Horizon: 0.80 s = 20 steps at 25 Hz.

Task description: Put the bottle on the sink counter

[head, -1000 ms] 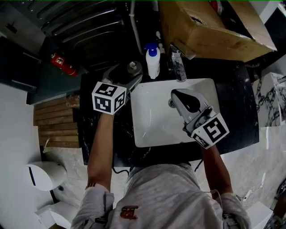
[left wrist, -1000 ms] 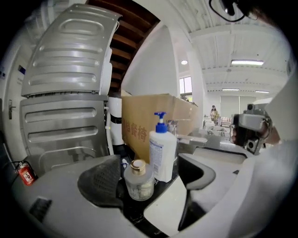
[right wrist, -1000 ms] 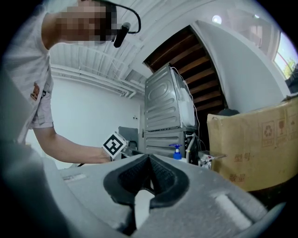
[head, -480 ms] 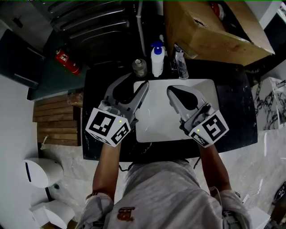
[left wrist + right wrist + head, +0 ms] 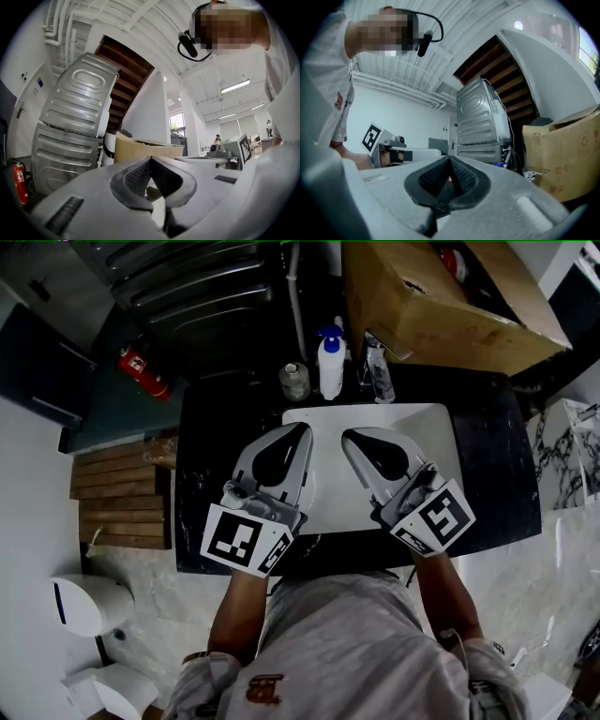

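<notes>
A small clear bottle (image 5: 293,381) with a pale cap stands upright on the black sink counter (image 5: 487,456), behind the white basin (image 5: 324,486) and left of a blue-topped soap dispenser (image 5: 328,364). My left gripper (image 5: 302,432) hangs over the basin's left part, well short of the bottle. Its jaws have just been closing and now meet with nothing between them (image 5: 151,159). Beside it over the basin, my right gripper (image 5: 349,439) is also shut and empty (image 5: 450,159). Both point toward the counter's back edge.
A chrome faucet (image 5: 378,371) rises behind the basin. A large cardboard box (image 5: 441,296) sits at the back right, a ribbed metal appliance (image 5: 187,287) at the back left. A red fire extinguisher (image 5: 141,371) and wooden slats (image 5: 117,498) lie left of the counter.
My left gripper let go of the bottle, drew back toward me over the basin and closed its jaws. The bottle stays standing on the counter. My right gripper drew back slightly.
</notes>
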Motion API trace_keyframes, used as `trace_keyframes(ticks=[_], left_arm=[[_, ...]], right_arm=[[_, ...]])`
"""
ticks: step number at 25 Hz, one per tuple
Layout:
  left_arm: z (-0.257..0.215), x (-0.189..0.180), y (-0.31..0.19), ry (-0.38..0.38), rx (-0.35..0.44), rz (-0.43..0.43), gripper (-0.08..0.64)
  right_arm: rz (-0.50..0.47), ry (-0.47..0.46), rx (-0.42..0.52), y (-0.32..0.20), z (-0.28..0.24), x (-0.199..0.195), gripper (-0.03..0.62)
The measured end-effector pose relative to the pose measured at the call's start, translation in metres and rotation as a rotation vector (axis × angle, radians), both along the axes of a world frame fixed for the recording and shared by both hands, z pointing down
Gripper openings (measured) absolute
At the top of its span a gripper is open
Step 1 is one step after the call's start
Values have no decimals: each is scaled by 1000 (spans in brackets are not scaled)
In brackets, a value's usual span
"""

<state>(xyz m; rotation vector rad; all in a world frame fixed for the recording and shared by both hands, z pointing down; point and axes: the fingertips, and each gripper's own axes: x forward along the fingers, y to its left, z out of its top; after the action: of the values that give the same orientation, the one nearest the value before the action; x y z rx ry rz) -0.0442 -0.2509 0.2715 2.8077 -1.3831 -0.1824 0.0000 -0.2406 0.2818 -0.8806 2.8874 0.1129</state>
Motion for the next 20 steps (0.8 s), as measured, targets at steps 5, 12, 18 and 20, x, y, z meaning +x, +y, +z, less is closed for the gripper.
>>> trace_keyframes(ticks=[5,12,18,20], left_arm=[[2,11,9,7,-8,33,2],[3,17,14,3,-9,54,2],[3,12,15,-6,-11,49,2],[3,12,15,-13,-13,52,2]], right_arm=[[4,2,11,8,-1,0,0],[1,16,16,13,1,-2,0],[-4,15,17,14,2,-4,0],[-3,15,17,14,2,-4,0]])
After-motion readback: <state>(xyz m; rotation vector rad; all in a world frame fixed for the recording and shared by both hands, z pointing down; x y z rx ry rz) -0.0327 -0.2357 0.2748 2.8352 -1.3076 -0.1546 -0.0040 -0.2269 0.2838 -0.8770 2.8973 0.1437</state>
